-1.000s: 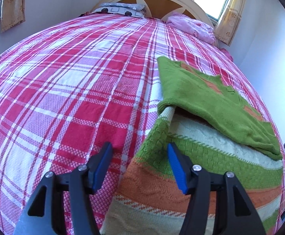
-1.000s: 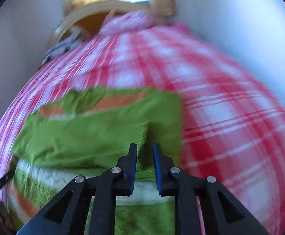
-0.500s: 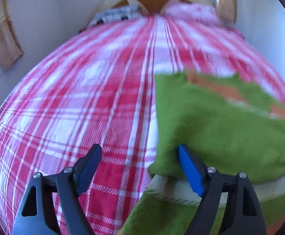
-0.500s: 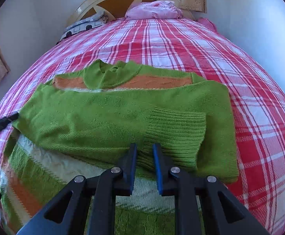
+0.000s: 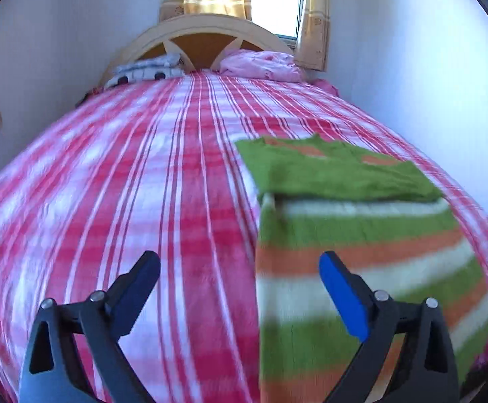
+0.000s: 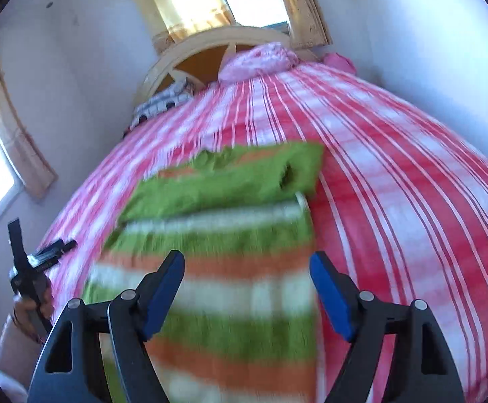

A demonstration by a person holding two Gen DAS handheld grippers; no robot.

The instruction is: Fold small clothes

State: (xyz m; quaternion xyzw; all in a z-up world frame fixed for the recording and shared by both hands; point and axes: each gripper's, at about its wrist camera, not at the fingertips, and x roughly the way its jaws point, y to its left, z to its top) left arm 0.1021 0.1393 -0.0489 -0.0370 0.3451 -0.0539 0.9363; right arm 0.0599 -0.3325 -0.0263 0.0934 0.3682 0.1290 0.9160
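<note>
Striped sweater (image 5: 361, 252) lies flat on the right side of the plaid bedspread (image 5: 143, 201), sleeves folded over its far part. Left gripper (image 5: 240, 288) and right gripper (image 6: 247, 288) both gape wide, empty, above near hem. Best pinch both hem corners evenly, then fold toward collar.

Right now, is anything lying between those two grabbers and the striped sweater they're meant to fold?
Nothing visible. The sweater lies flat on the bed right below the open right gripper. The open left gripper hangs over the sweater's left edge, with only bedspread around it.
</note>
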